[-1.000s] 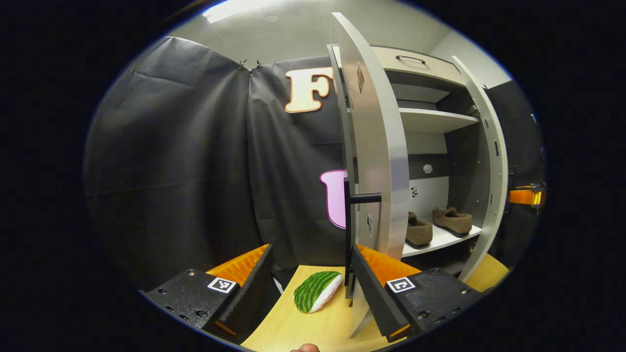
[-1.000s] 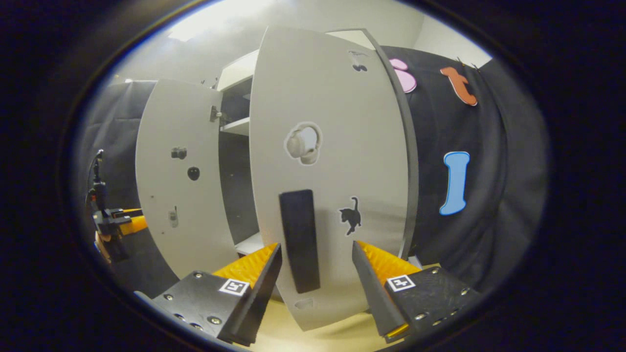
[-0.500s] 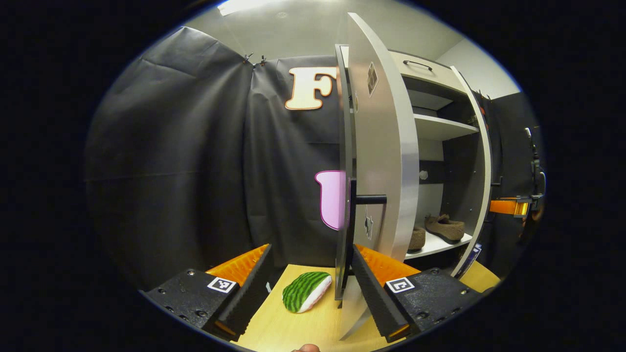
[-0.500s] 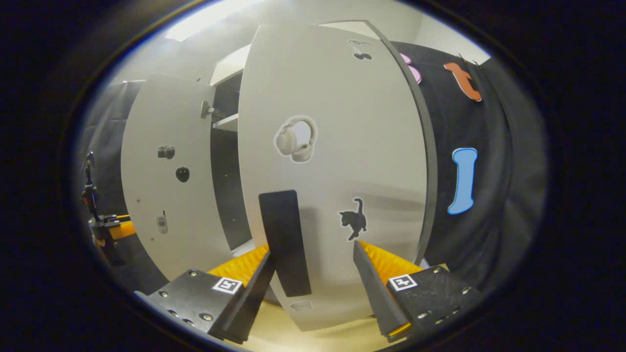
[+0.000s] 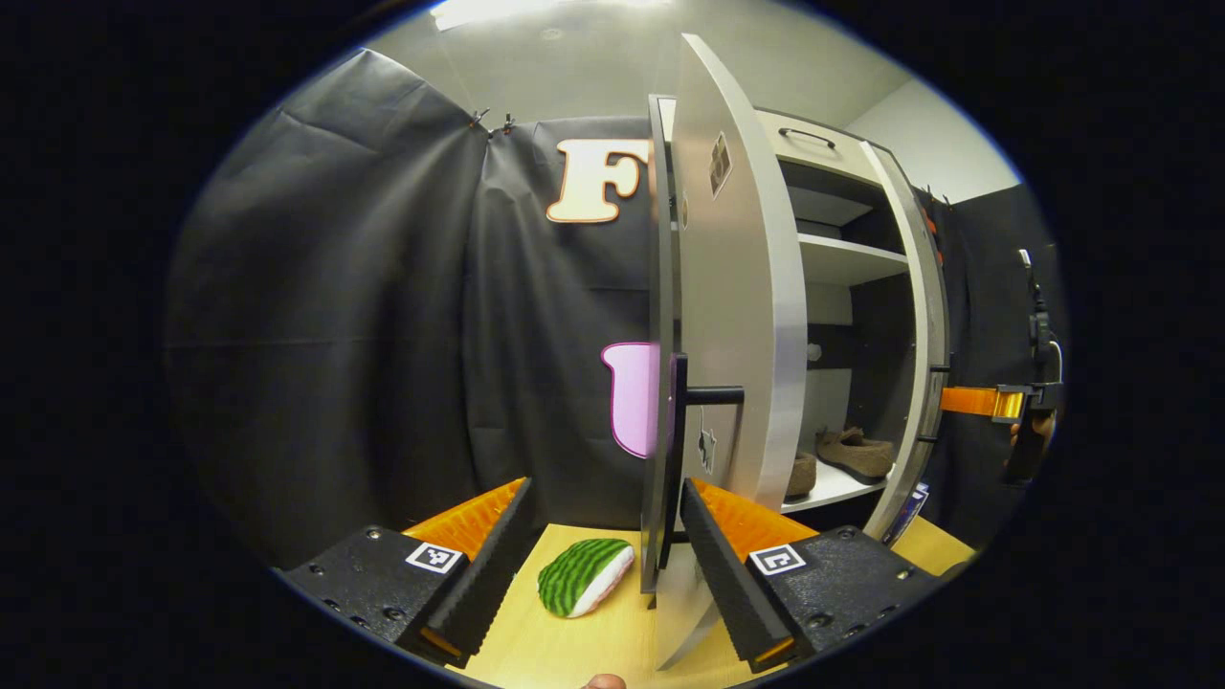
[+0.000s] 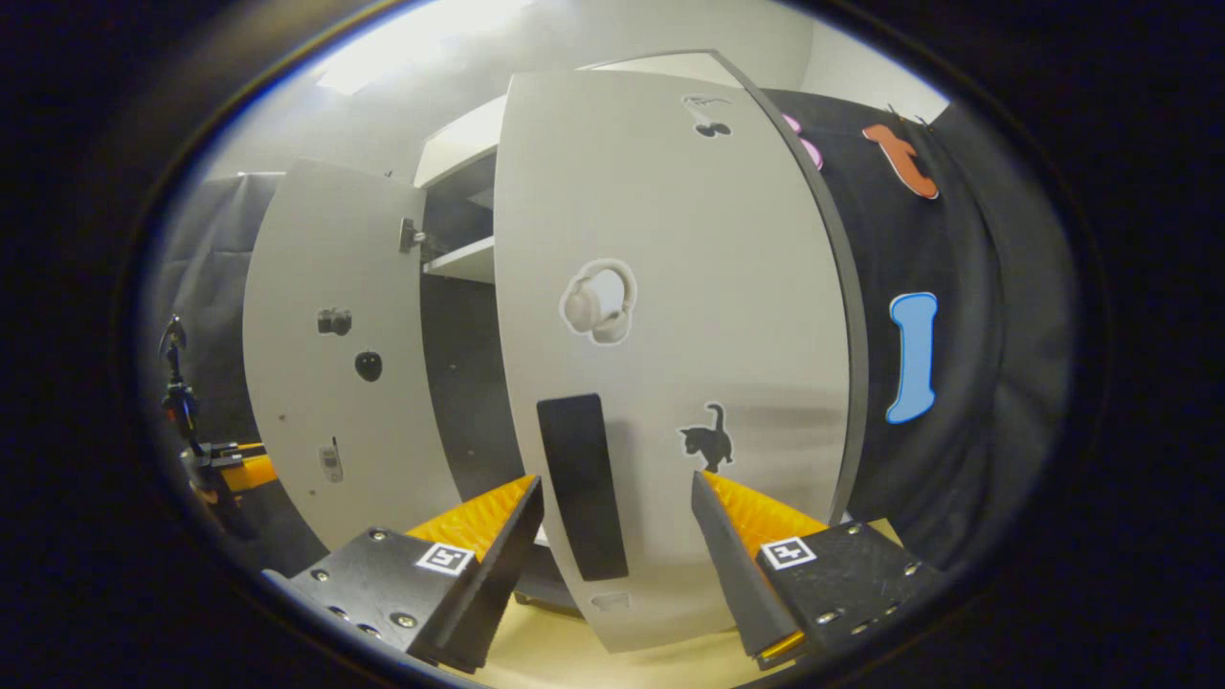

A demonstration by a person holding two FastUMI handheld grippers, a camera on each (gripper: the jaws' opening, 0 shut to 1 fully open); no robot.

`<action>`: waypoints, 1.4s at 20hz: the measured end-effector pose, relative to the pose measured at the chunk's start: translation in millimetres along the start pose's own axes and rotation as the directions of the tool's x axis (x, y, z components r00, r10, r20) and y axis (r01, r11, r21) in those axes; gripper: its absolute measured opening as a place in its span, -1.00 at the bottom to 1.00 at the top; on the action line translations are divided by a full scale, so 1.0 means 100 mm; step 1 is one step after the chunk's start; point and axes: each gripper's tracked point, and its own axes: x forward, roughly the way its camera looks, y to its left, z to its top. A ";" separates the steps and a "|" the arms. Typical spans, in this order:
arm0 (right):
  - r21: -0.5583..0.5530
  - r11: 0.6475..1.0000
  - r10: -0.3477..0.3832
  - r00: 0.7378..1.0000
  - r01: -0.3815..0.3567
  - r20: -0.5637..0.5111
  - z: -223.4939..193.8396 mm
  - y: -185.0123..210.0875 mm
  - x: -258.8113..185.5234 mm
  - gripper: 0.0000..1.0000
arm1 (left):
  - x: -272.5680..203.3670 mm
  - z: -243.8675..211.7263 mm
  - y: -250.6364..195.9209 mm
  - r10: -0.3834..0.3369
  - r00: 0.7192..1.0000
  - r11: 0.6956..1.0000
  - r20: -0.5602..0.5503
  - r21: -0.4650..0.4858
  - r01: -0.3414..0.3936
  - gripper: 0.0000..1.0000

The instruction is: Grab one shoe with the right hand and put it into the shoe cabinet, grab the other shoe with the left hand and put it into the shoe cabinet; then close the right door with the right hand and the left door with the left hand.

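both tongs, left point(image 5: 603, 555) and right point(image 6: 617, 555), gape, each straddling a door handle point(image 5: 678, 459).

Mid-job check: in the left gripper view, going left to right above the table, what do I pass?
Watermelon-patterned toy → left door, edge-on → the two shoes on the cabinet's lower shelf → right door → the other hand-held gripper at the far right.

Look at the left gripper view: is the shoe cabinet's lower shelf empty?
No: two brown shoes sit on the lower shelf inside the shoe cabinet, seen past the half-open left door.
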 end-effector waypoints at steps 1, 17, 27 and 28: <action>0.000 1.000 0.000 1.000 0.000 0.000 0.00 0.01 0.00 0.87 | 0.01 0.00 -0.03 -0.017 1.000 1.000 0.000 -0.004 0.017 0.86; 0.001 1.000 -0.021 0.999 0.021 -0.034 -0.18 0.08 -0.17 0.80 | 0.00 -0.02 -0.58 -0.206 0.978 0.978 0.004 -0.031 0.206 0.84; 0.010 0.998 -0.057 0.998 0.058 -0.036 -0.22 -0.07 -0.37 0.87 | 0.07 -0.02 -1.02 -0.324 0.946 0.945 0.010 -0.054 0.324 0.85; 0.013 0.998 -0.065 0.997 0.065 -0.032 -0.21 -0.10 -0.40 0.87 | 0.08 -0.03 -1.07 -0.335 0.942 0.940 0.009 -0.056 0.335 0.85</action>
